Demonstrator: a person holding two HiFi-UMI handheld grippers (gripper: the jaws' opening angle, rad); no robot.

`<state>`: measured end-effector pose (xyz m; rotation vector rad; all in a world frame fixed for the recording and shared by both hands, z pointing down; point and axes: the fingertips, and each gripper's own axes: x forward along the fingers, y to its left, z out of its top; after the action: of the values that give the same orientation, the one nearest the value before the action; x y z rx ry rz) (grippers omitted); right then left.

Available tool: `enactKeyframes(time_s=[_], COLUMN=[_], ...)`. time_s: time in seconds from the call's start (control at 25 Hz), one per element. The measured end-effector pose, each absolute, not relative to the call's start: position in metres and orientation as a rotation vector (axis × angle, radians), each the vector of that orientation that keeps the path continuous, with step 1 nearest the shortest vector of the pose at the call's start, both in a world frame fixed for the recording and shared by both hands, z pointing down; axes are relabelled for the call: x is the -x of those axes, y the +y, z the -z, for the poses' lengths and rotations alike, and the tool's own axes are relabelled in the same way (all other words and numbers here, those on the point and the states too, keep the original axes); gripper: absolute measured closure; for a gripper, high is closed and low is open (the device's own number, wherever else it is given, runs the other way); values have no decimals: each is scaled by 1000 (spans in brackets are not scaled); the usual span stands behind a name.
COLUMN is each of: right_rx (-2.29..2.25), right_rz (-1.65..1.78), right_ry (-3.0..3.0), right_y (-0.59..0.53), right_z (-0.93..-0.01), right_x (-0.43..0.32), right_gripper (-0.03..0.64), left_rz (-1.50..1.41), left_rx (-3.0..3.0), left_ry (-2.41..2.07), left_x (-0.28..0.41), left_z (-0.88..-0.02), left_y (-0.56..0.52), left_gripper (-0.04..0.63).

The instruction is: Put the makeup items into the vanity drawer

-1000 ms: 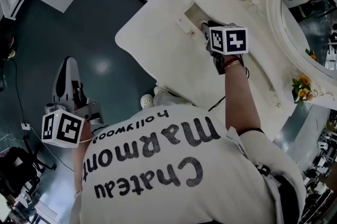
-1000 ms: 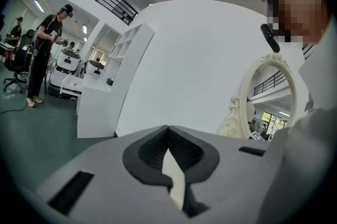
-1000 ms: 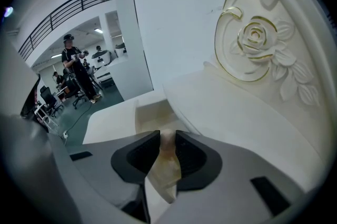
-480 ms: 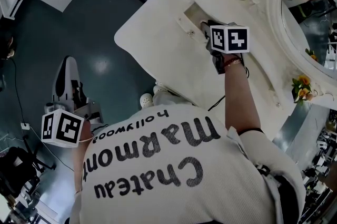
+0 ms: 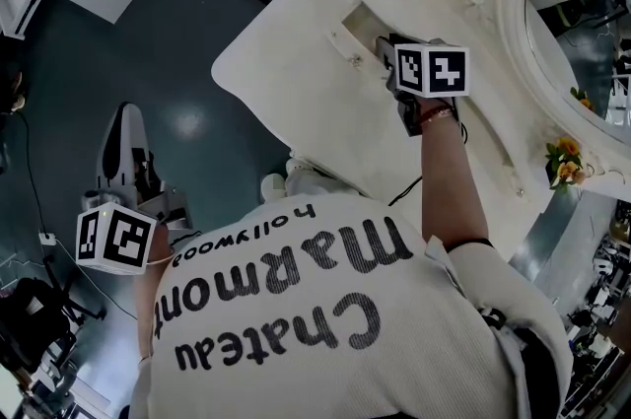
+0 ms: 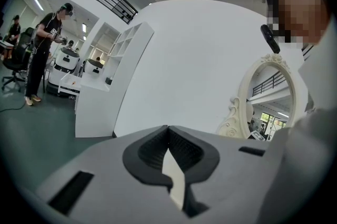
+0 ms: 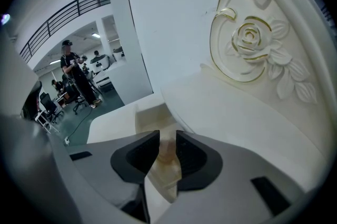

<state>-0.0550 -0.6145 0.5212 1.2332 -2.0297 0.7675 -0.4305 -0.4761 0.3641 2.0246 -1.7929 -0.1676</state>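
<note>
- Right gripper [image 5: 387, 53] is at the mouth of the open vanity drawer [image 5: 357, 25]. Its fingers are narrow, closed on a small pale beige makeup item [image 7: 167, 150], though it's hard to make out much more of it.
- That item sits just over the drawer's cream inside [image 7: 150, 115], under the bench [image 5: 296, 82] top edge.
- Left gripper [image 5: 125, 125] hangs low by the person's side over the dark floor [image 5: 148, 62] — 2 fingers pressed together, nothing between them.
</note>
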Motion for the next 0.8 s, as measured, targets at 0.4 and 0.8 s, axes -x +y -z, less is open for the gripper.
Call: enactKeyframes(time_s=[0.4, 0.8], right_rx=[-1264, -1331], right_rz=[-770, -767], right_ry=[-2003, -1994], right_y=[-611, -600], right_z=[-520, -510], right_x=[48, 45], right_gripper=[502, 502], left_rz=[180, 200], left_rx=[-2037, -2067], left_ry=[-1785, -1769], left_x=[432, 437], left_z=[-363, -356], left_y=[-476, -470], left_gripper=[586, 587])
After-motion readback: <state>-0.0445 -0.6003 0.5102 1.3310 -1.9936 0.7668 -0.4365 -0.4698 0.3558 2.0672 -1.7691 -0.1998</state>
